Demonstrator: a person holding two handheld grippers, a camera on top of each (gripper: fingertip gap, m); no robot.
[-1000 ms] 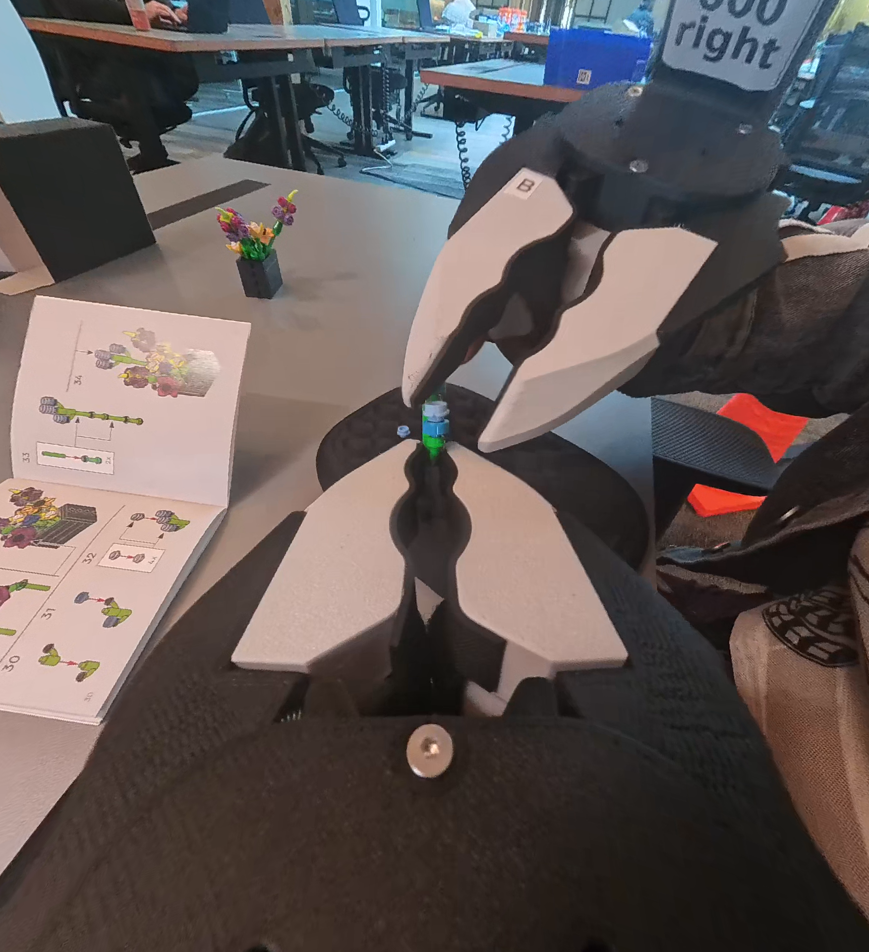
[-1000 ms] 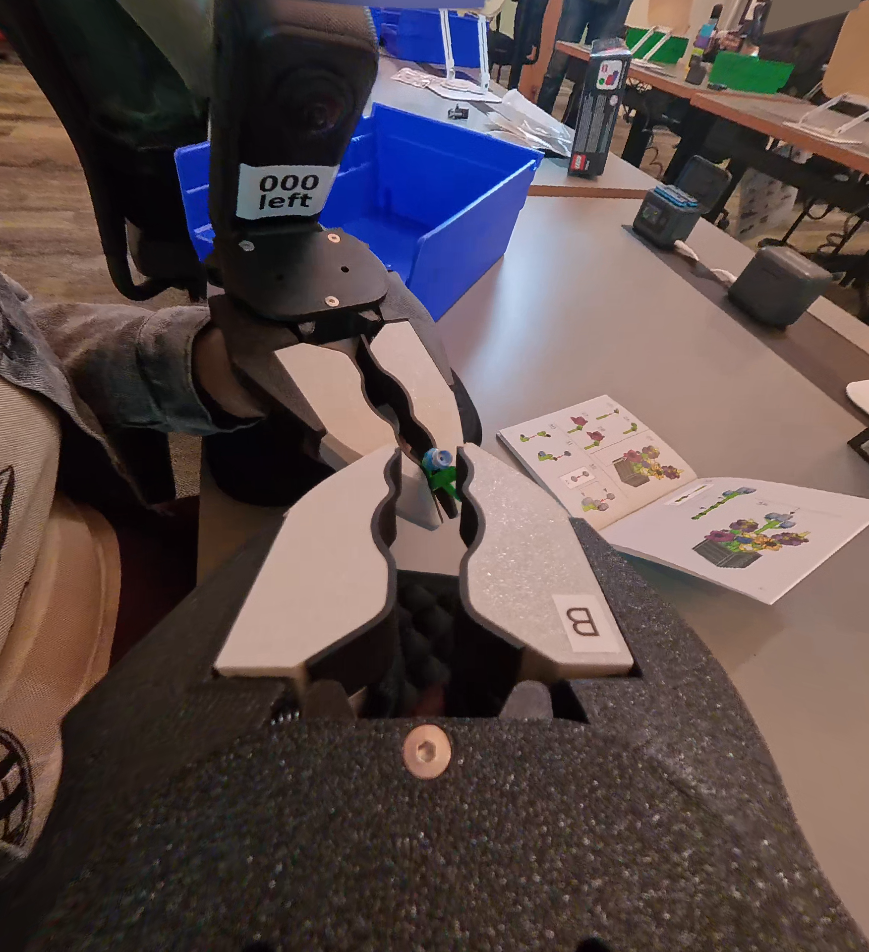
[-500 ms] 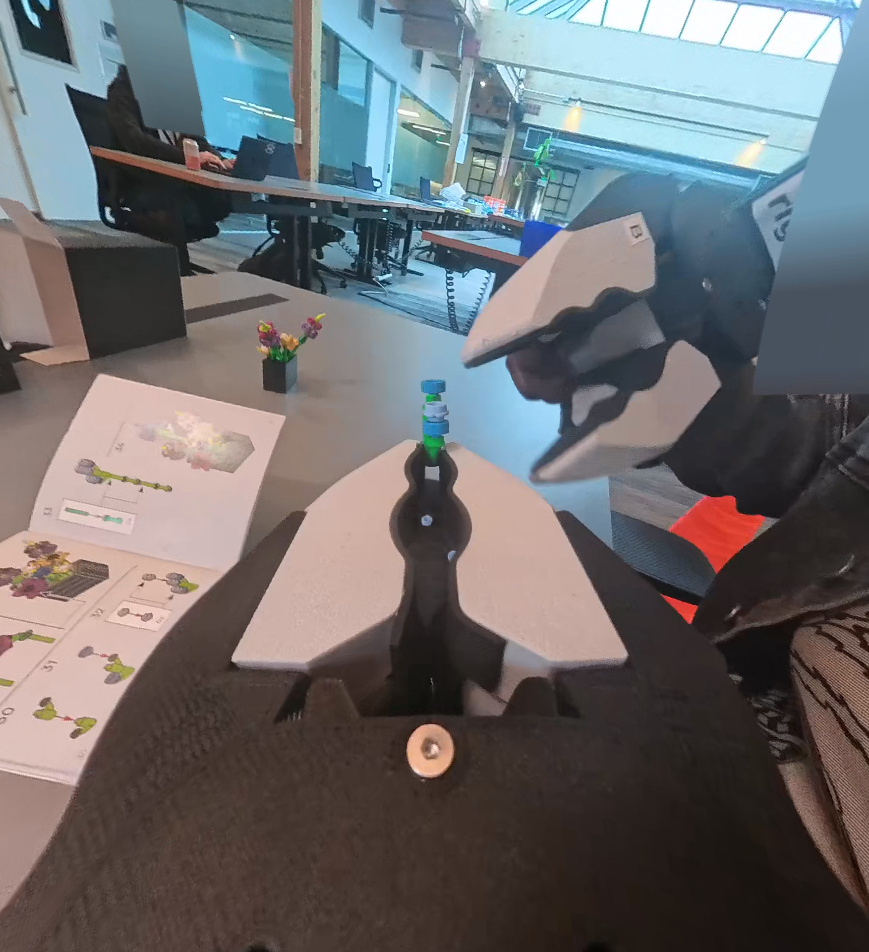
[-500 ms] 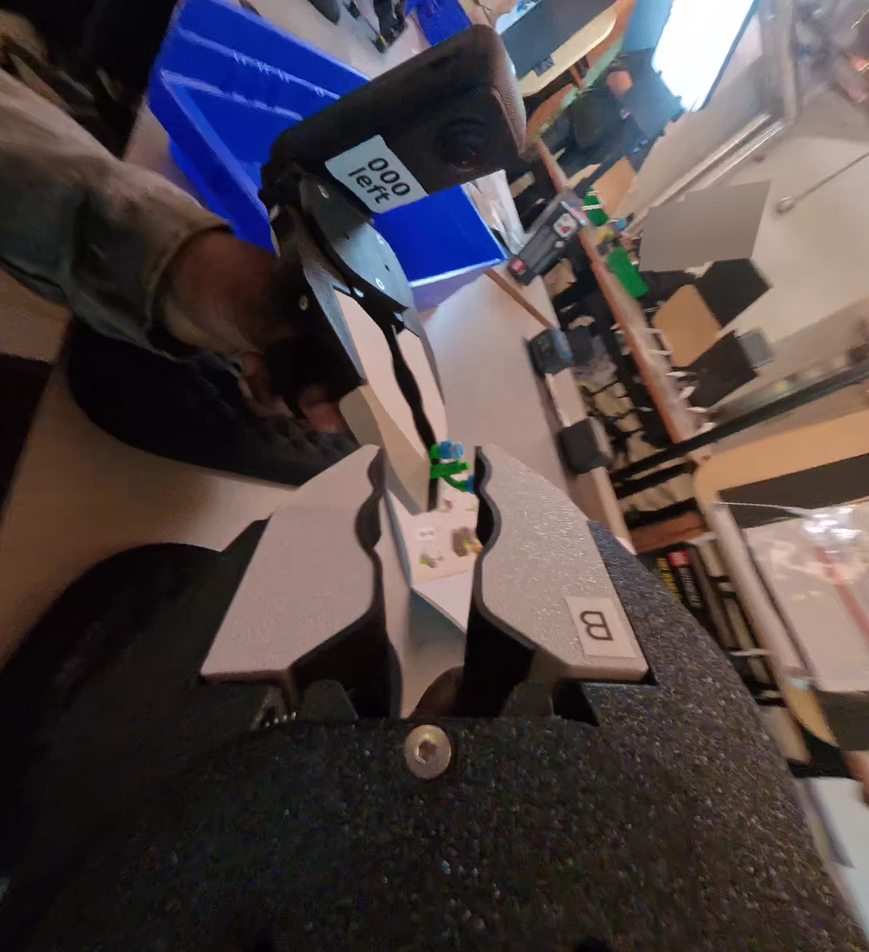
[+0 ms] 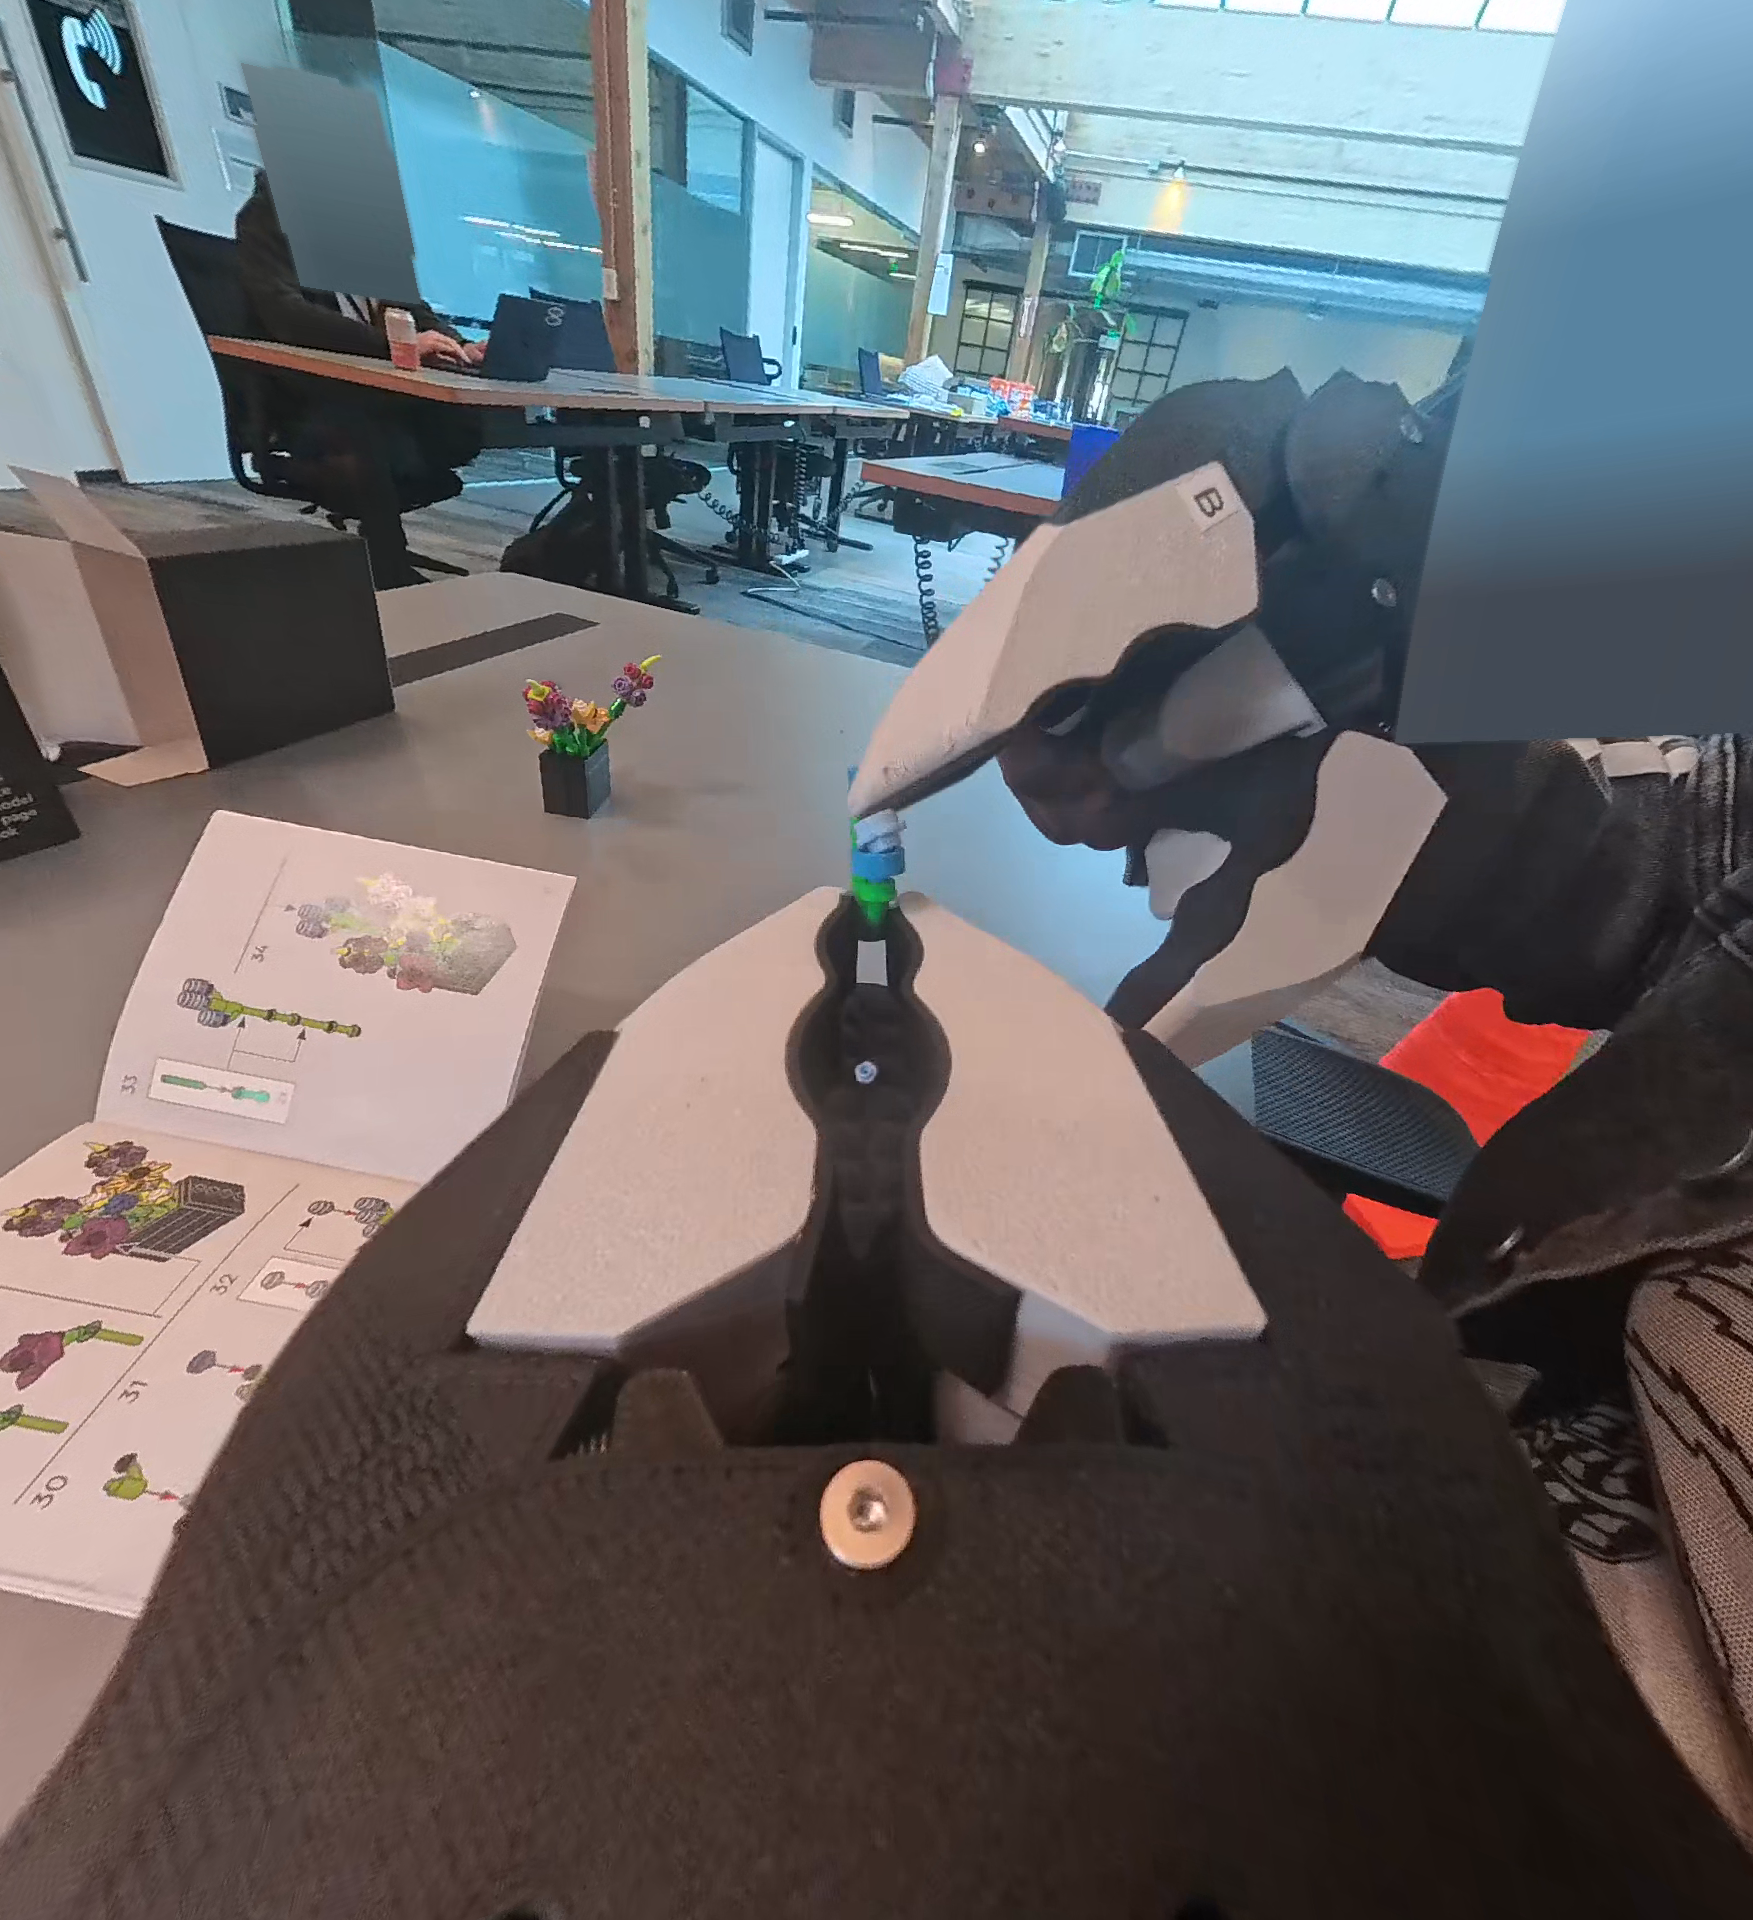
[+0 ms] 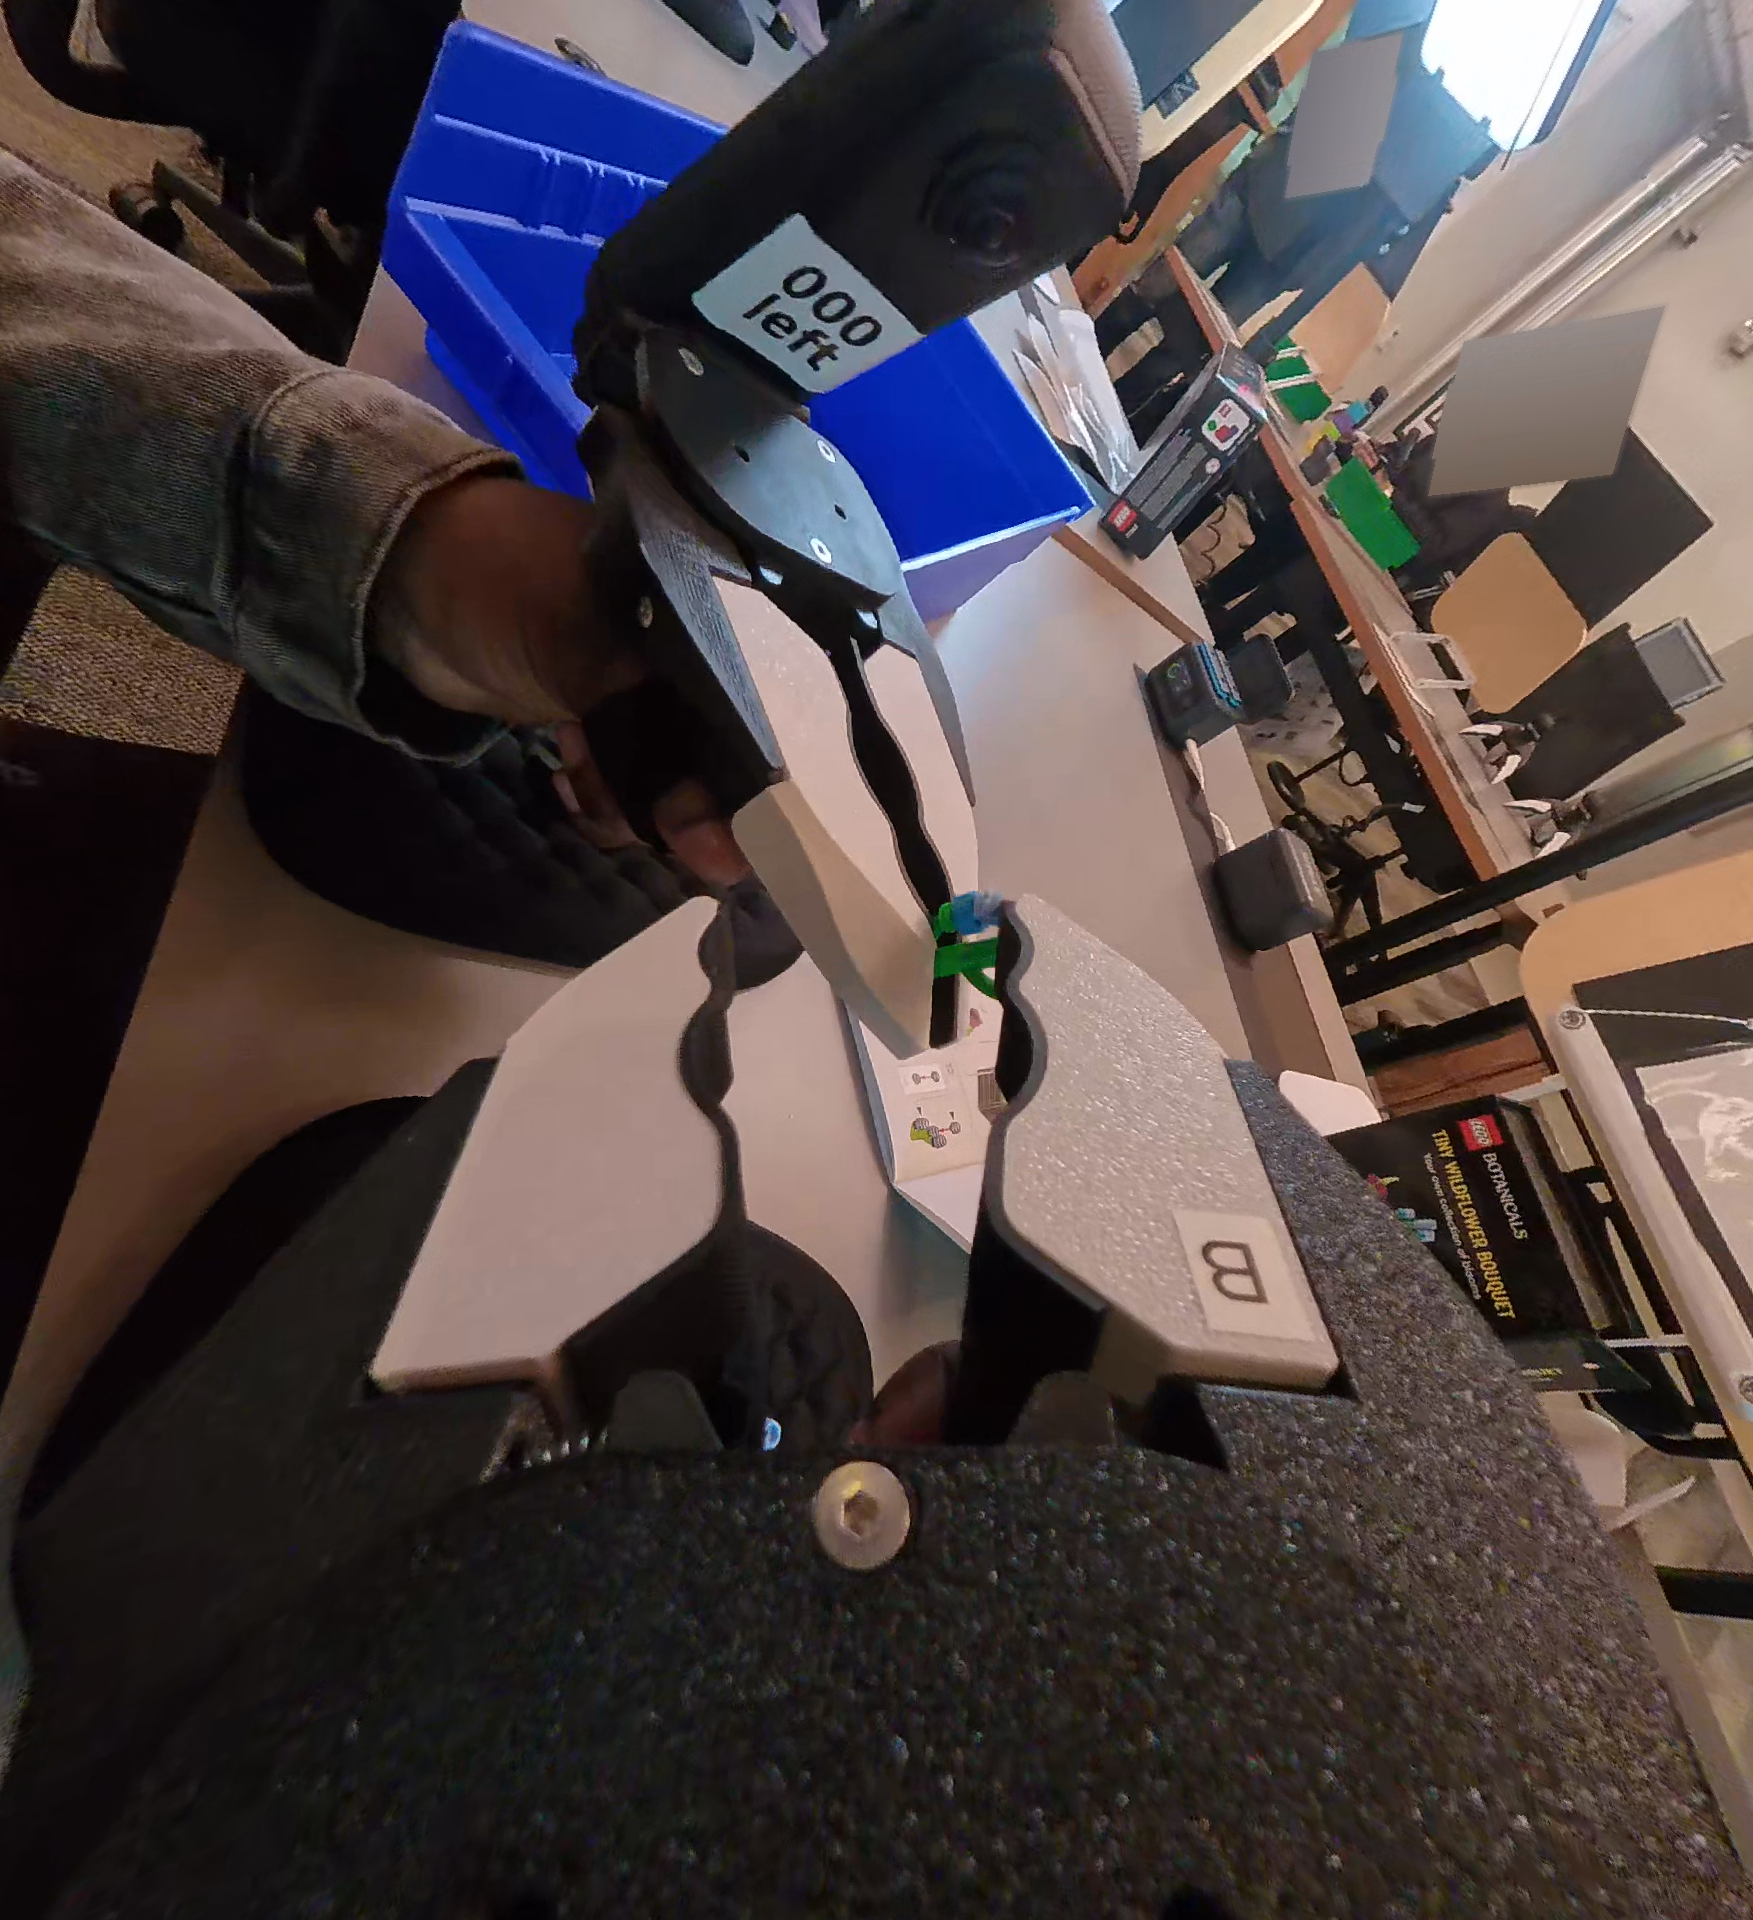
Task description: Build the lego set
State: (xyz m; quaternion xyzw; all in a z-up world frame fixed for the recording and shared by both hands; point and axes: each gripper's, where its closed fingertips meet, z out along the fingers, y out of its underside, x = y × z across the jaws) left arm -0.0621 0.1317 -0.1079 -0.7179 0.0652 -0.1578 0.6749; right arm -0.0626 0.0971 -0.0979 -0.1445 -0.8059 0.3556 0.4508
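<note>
My left gripper (image 5: 874,914) is shut on a small green flower stem (image 5: 870,896) that carries a blue ring and a white piece. It holds the stem upright above the grey table (image 5: 747,748). My right gripper (image 5: 1007,920) is open beside it, and its upper fingertip (image 5: 877,798) rests on top of the stem. In the right wrist view my right gripper (image 6: 861,916) is open. Its right finger (image 6: 1090,1060) touches the stem (image 6: 960,940), which the left gripper (image 6: 929,997) holds.
An open instruction booklet (image 5: 332,997) lies on the left. A small built bouquet in a black pot (image 5: 579,750) stands behind it, with black boxes (image 5: 259,634) farther left. A blue bin (image 6: 560,260), a round black pad (image 6: 456,831) and the set box (image 6: 1474,1226) are nearby. The grippers are tip to tip, or close to it.
The left gripper has lifted and tilted up with the stem. The right gripper drew away to the right, then came back, and its upper fingertip now touches the stem's top.
</note>
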